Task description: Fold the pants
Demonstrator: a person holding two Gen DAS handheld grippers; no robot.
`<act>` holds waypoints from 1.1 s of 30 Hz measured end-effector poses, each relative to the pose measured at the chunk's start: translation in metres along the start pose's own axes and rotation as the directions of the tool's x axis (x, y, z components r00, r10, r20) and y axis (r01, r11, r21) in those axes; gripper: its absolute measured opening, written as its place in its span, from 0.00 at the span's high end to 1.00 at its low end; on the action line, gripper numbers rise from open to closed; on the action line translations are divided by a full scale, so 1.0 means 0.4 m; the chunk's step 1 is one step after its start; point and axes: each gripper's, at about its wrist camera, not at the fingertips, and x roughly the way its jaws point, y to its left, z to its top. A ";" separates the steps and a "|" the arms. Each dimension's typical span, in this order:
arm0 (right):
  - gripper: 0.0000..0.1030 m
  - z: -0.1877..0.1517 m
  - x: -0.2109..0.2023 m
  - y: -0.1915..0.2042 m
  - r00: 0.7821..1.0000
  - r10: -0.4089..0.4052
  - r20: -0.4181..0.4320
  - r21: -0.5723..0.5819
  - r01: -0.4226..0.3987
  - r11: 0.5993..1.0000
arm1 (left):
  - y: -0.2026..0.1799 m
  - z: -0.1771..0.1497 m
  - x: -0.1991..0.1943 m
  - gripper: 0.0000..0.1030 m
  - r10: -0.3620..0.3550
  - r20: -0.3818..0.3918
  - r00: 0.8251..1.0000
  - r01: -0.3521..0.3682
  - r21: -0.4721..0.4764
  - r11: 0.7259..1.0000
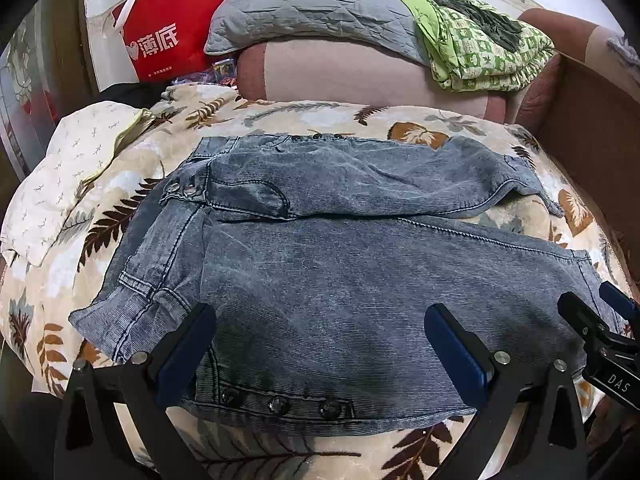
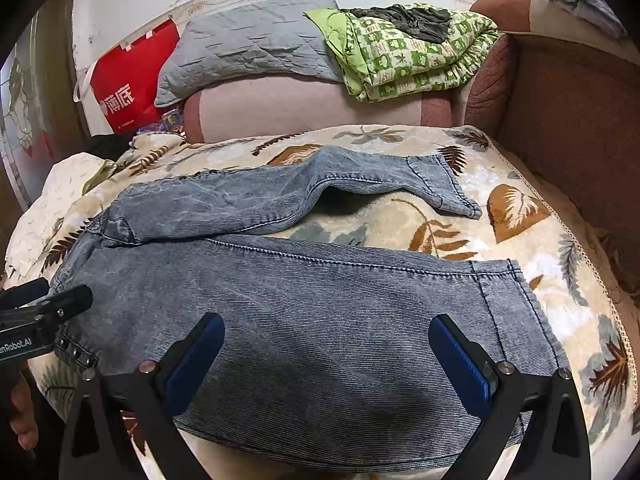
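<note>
Grey-blue denim pants (image 1: 340, 264) lie spread on a leaf-patterned blanket (image 1: 280, 116), waistband to the left and both legs running right, the far leg bent away. My left gripper (image 1: 320, 324) hovers open over the near leg close to the waistband and its row of studs (image 1: 278, 402). In the right wrist view the same pants (image 2: 320, 300) fill the foreground, and my right gripper (image 2: 328, 344) stands open above the near leg toward its hem (image 2: 516, 304). Each gripper shows at the edge of the other's view: the right one (image 1: 600, 312) and the left one (image 2: 48, 296).
Behind the blanket are a pink cushion (image 1: 360, 72), a grey pillow (image 1: 312, 4), a green checked quilt (image 1: 480, 48) and a red paper bag (image 1: 172, 36). A white patterned cloth (image 1: 68, 176) lies at the left. A brown sofa arm (image 2: 568, 120) rises at the right.
</note>
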 end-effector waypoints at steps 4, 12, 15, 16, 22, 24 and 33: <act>0.00 0.000 0.002 0.001 1.000 0.000 -0.002 -0.002 0.000 1.000 | 0.001 -0.002 0.001 0.00 -0.003 -0.003 1.000 0.003 -0.002 1.000; 0.00 0.001 0.003 -0.001 1.000 0.001 -0.002 -0.001 -0.001 1.000 | -0.002 -0.002 0.003 0.00 -0.005 -0.006 1.000 0.005 0.001 1.000; 0.00 0.000 0.003 -0.001 1.000 0.000 -0.002 0.000 0.000 1.000 | -0.003 -0.002 0.003 0.00 -0.006 -0.006 1.000 0.006 0.001 1.000; 0.00 0.000 0.003 -0.001 1.000 0.000 -0.002 -0.001 0.000 1.000 | -0.003 -0.002 0.002 0.00 -0.005 -0.005 1.000 0.005 0.001 1.000; 0.00 0.000 0.003 -0.002 1.000 0.000 -0.002 0.000 0.000 1.000 | -0.002 -0.001 0.001 0.00 -0.006 -0.007 1.000 0.006 0.000 1.000; 0.00 0.000 0.003 -0.002 1.000 0.000 -0.001 -0.001 0.000 1.000 | -0.002 -0.001 0.001 0.00 -0.007 -0.006 1.000 0.007 0.000 1.000; 0.00 -0.001 0.005 -0.004 1.000 0.000 -0.002 0.001 0.000 1.000 | 0.001 -0.001 0.001 0.00 -0.006 -0.007 1.000 0.006 0.000 1.000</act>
